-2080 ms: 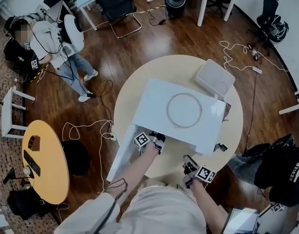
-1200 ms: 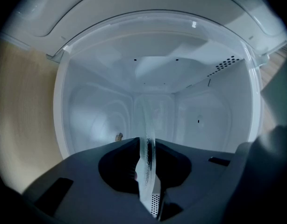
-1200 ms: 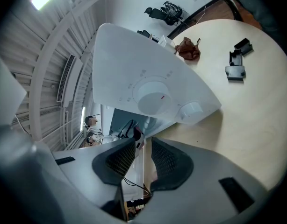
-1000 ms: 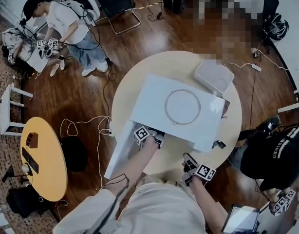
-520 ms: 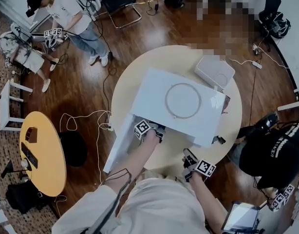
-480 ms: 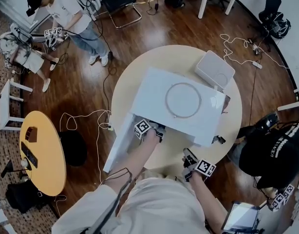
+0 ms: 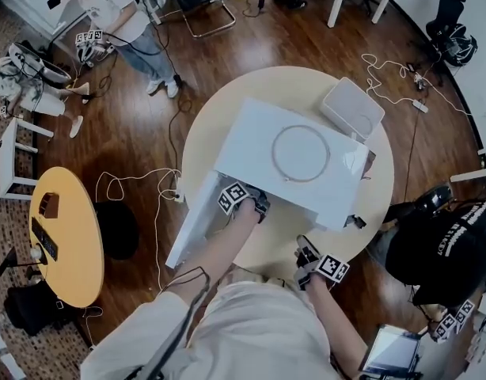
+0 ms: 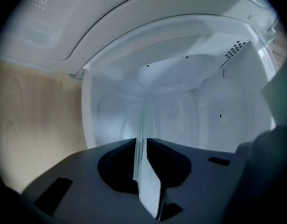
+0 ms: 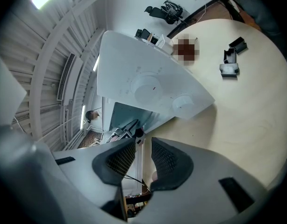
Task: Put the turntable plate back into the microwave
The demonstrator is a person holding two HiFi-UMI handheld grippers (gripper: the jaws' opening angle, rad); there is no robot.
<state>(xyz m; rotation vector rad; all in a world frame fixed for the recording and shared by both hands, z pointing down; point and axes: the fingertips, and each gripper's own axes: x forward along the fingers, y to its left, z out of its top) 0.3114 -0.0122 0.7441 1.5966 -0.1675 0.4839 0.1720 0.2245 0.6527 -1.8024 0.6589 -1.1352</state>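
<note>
Found the turntable plate point(image 8: 148, 181), clear glass, clamped edge-on in the jaws of the left gripper point(image 8: 141, 143), with its far edge reaching forward into the white cavity of the microwave point(image 7: 259, 145). Cannot tell whether the plate touches the cavity floor. Noted the microwave standing on the round tabletop point(image 7: 227, 105) with its door point(image 7: 194, 224) swung open toward the left of the head view, and the left gripper positioned at the mouth of the opening. Observed a thin ring point(image 7: 301, 153) lying flat on top of the microwave. Found the right gripper point(image 9: 142, 146) held near the tabletop's near edge, in front of the microwave's control panel, jaws parted with nothing gripped between them. Noted a white box point(image 7: 352, 109) on the tabletop just behind the microwave.
</note>
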